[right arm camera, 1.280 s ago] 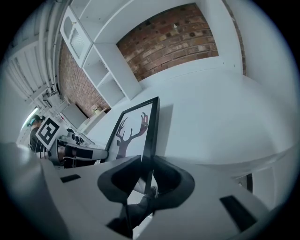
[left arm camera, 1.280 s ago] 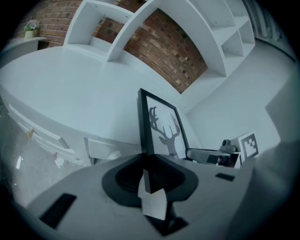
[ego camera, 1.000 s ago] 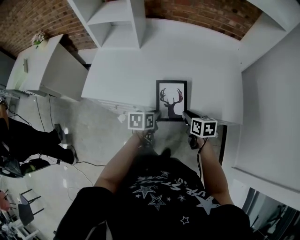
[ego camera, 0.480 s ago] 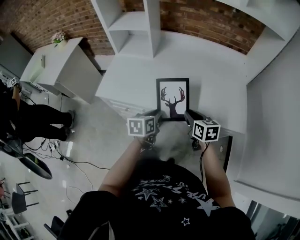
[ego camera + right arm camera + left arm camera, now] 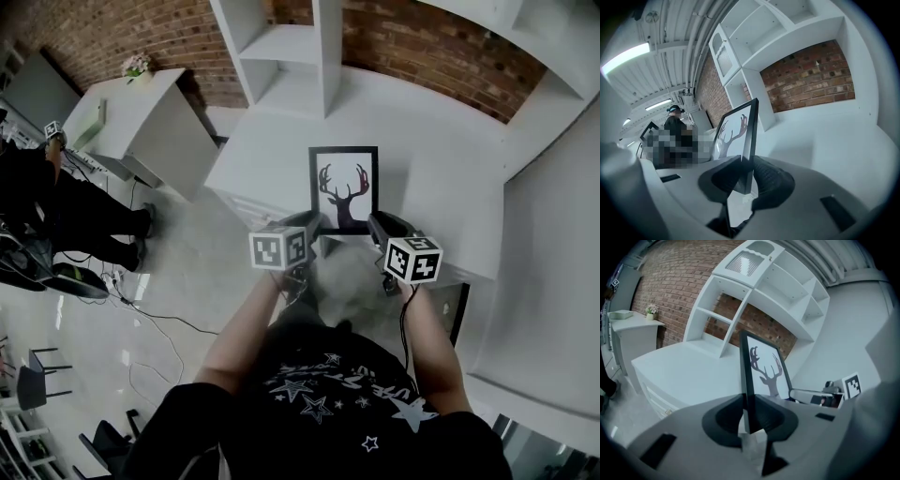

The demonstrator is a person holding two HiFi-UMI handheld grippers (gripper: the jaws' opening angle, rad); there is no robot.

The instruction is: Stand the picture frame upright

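A black picture frame (image 5: pixel 343 187) with a deer-antler print is held above the near edge of the white desk (image 5: pixel 431 178). My left gripper (image 5: pixel 311 228) is shut on the frame's lower left edge, and its view shows that black edge (image 5: pixel 746 380) pinched between the jaws. At the lower right edge my right gripper (image 5: pixel 378 228) is shut on the frame (image 5: pixel 745 140) too. The frame rises steeply between the two grippers, picture side toward me.
A white shelf unit (image 5: pixel 295 47) stands at the back of the desk against a brick wall. A white cabinet (image 5: pixel 141 122) with a small plant sits to the left. A person (image 5: pixel 56 197) stands at far left. Cables lie on the floor (image 5: pixel 150 319).
The frame has been tipped up from lying nearly flat, its top edge now higher and further from me. Both grippers kept their hold and shifted slightly with it.
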